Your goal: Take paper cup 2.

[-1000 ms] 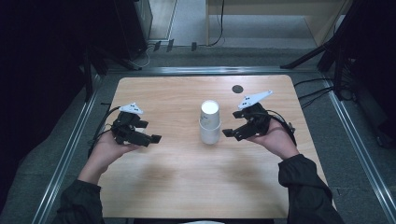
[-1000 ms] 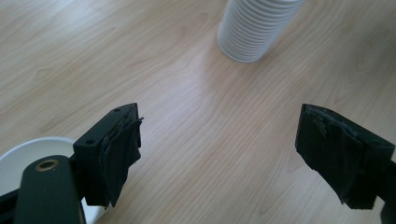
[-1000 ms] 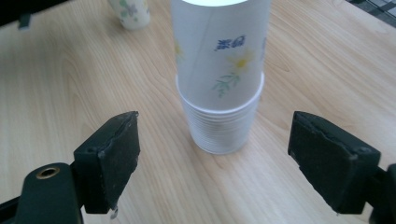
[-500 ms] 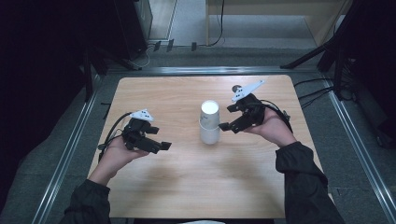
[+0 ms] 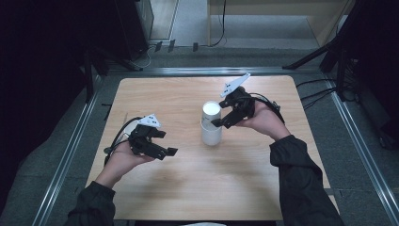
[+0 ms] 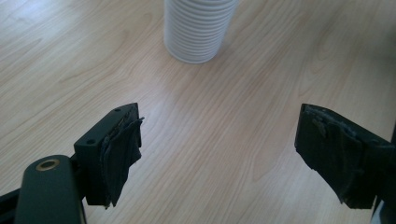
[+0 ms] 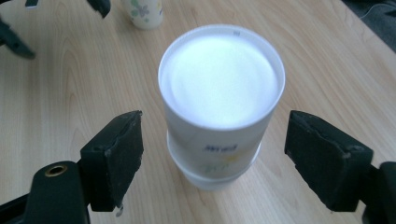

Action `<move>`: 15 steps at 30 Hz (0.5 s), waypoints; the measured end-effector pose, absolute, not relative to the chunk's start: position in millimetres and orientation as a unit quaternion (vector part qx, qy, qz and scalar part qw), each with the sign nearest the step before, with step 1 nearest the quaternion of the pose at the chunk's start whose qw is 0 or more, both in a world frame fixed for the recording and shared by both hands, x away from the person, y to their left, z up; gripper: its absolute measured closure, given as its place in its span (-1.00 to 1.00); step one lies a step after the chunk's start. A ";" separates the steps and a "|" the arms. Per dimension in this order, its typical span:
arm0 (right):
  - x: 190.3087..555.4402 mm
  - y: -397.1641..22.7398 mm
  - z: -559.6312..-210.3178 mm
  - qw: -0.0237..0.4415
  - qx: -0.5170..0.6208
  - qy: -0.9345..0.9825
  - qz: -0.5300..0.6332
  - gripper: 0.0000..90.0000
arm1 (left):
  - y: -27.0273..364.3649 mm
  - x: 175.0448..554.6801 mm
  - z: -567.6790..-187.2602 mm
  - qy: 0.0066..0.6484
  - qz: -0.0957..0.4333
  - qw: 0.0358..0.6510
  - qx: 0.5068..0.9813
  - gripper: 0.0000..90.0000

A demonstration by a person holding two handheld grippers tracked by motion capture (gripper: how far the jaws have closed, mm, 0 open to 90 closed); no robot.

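A stack of white paper cups (image 5: 211,127) stands upside down in the middle of the wooden table (image 5: 188,197). My right gripper (image 5: 219,120) comes in from the right at the top of the stack. In the right gripper view its jaws have just been closing, and the gripper (image 7: 215,158) is open with the top cup (image 7: 219,93) between the pads, untouched. My left gripper (image 5: 168,142) hovers left of the stack, nearer the person. It is open (image 6: 219,154) over bare wood, with the ribbed cup stack (image 6: 198,28) ahead of it.
A small cup with a flower print (image 7: 144,11) stands on the table beyond the stack in the right gripper view. Metal rails (image 5: 70,150) run along the table's sides, and cables lie on the floor (image 5: 207,28) behind it.
My right gripper has moved left and up to the top of the cup stack, its jaws narrowing. My left gripper has moved right and toward the person.
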State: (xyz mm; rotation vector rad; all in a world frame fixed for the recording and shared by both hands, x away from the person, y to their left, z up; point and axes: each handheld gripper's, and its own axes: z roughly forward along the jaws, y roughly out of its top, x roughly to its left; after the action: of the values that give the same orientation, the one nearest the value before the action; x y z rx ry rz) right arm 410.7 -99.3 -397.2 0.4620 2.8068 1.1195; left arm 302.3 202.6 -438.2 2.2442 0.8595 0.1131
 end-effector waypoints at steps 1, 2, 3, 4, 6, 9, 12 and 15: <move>411.4 -97.5 -397.1 0.042 0.151 0.916 0.369 -0.55 | 200.9 301.7 -438.8 0.332 0.042 0.358 0.872 -0.67; 411.9 -95.8 -397.4 0.040 0.152 0.915 0.372 -0.54 | 198.6 300.9 -440.2 0.327 0.042 0.354 0.875 -0.67; 412.2 -93.5 -397.8 0.042 0.151 0.916 0.369 -0.52 | 197.6 300.4 -440.9 0.325 0.041 0.352 0.877 -0.67; 412.4 -92.4 -398.2 0.043 0.149 0.917 0.368 -0.51 | 196.2 299.7 -442.0 0.325 0.041 0.351 0.877 -0.67; 412.6 -89.9 -398.8 0.043 0.153 0.918 0.364 -0.50 | 194.3 298.3 -443.2 0.322 0.043 0.348 0.879 -0.67; 413.1 -86.4 -398.7 0.043 0.153 0.917 0.365 -0.49 | 195.5 297.2 -444.8 0.321 0.040 0.349 0.880 -0.67; 413.9 -84.3 -398.6 0.041 0.156 0.916 0.367 -0.47 | 197.0 297.3 -446.0 0.322 0.037 0.350 0.879 -0.67; 415.9 -81.9 -399.2 0.038 0.160 0.915 0.368 -0.42 | 197.9 296.6 -447.6 0.322 0.033 0.351 0.879 -0.67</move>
State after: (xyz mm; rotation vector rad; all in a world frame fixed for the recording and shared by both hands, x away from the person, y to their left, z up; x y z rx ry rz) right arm 415.9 -81.9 -399.2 0.4904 2.8074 1.1283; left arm 296.6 197.9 -447.6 2.2757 0.8326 0.0850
